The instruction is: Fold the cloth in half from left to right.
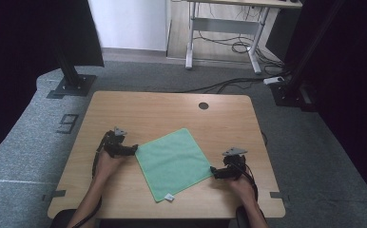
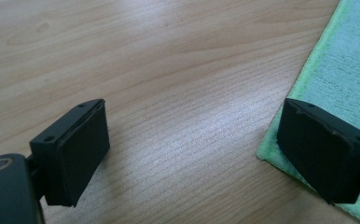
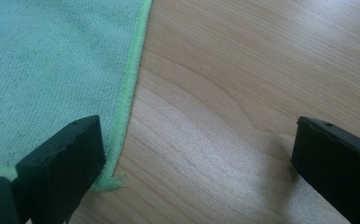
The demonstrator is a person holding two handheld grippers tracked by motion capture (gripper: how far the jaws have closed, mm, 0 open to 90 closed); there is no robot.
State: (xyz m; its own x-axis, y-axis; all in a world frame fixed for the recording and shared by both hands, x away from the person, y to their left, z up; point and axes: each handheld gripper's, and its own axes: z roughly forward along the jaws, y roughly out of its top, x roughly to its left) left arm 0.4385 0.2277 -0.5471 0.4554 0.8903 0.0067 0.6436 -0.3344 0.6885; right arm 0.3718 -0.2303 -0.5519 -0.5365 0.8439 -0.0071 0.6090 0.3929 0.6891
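Lying flat near the middle of the counter [image 1: 124, 102], turned like a diamond, the green cloth [image 1: 174, 161] has a small white tag [image 1: 169, 196] at its nearest corner, about 6 o'clock. The left tool [image 1: 135, 151] sits at the cloth's 9 o'clock corner, jaws apart, one over the hem and one over bare wood, nothing clamped. The right tool [image 1: 213, 171] mirrors it at the 3 o'clock corner, jaws also spread across the edge. Judging by this, opposite corners are about to be pinched for a fold.

High view overhead, facing forward-down; gripper views close above table [image 1: 124, 109], sharing cloth [image 1: 172, 161] corners.
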